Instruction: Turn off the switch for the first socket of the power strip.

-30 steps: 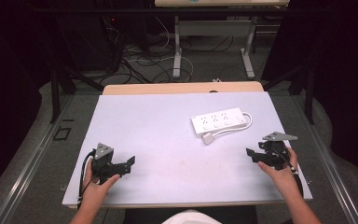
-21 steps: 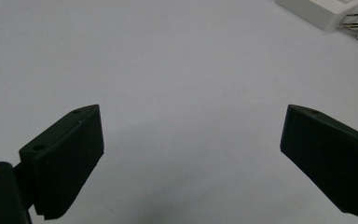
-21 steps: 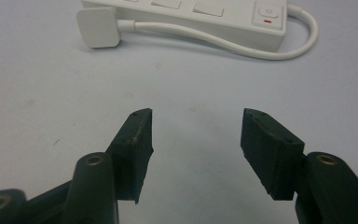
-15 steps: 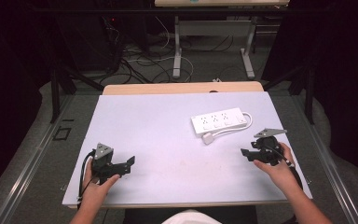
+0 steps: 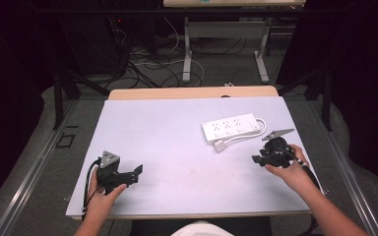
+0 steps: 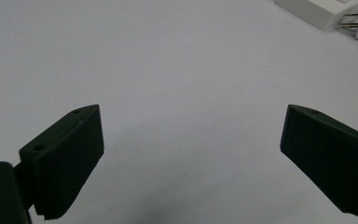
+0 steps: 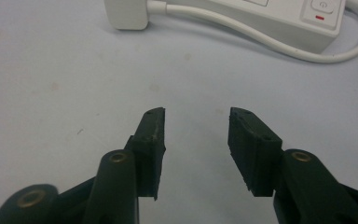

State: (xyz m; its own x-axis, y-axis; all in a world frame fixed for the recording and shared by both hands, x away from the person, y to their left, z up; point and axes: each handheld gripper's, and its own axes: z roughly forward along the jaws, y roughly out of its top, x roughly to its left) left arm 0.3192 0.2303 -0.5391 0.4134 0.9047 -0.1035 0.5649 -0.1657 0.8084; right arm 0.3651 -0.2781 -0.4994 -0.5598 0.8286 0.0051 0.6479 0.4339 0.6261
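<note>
Dark floor, loose cables and metal desk legs ring a pale grey table (image 5: 177, 147), bare but for 1 white item. Nearest the person, the left gripper (image 5: 137, 173) rests low near the front left of the top, its 2 jaws spread wide with bare surface between them, apparently parked until needed. On the other side, the right gripper (image 5: 255, 159) is held a little above the table, aimed at the power strip (image 5: 231, 129); its jaws have just been closing and now stand partly apart with nothing between them, probably narrowing to suit the plug (image 5: 220, 146) or cord (image 5: 241, 138) rather than the broad strip body. That strip lies right of centre, its cord looped around the right end and back along the near side, so the plug sits just in front of the strip's left end, toward the right gripper.

From above, both hands and the whole layout read at once. Riding close, the right gripper view adds the strip's switch (image 7: 323, 5) with a red mark beneath it, and the left gripper view catches the plug's metal prongs (image 6: 350, 20).
</note>
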